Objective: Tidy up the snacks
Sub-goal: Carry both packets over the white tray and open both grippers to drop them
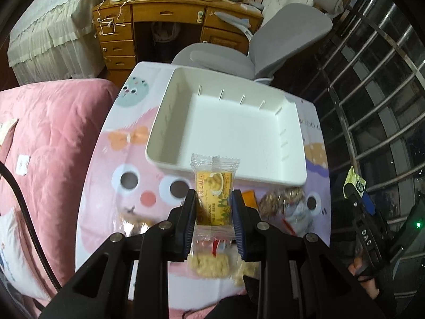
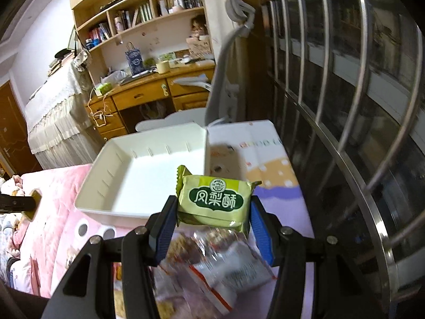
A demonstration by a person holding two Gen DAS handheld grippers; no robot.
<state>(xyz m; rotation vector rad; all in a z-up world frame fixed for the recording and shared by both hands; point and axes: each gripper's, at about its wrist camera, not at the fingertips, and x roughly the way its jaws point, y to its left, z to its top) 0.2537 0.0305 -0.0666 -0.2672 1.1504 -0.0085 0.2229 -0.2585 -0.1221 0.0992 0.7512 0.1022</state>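
My left gripper (image 1: pixel 213 199) is shut on a yellow snack cake in a clear wrapper (image 1: pixel 213 186), held just above the near rim of the empty white bin (image 1: pixel 225 125). My right gripper (image 2: pixel 213 207) is shut on a green pineapple-cake packet (image 2: pixel 213 200), raised near the bin's (image 2: pixel 148 170) front right corner. In the left wrist view the right gripper (image 1: pixel 356 186) shows at the right edge with the green packet (image 1: pixel 354 180). More wrapped snacks lie on the table below both grippers: cracker packs (image 1: pixel 209 265) and nut bars (image 2: pixel 209 263).
The bin stands on a small table with a cartoon-print cloth (image 1: pixel 127 175). A pink quilted bed (image 1: pixel 50 133) lies left of it. A grey office chair (image 1: pixel 265 45) and a wooden desk (image 1: pixel 159 24) stand behind. A metal window grille (image 2: pixel 345 106) runs along the right.
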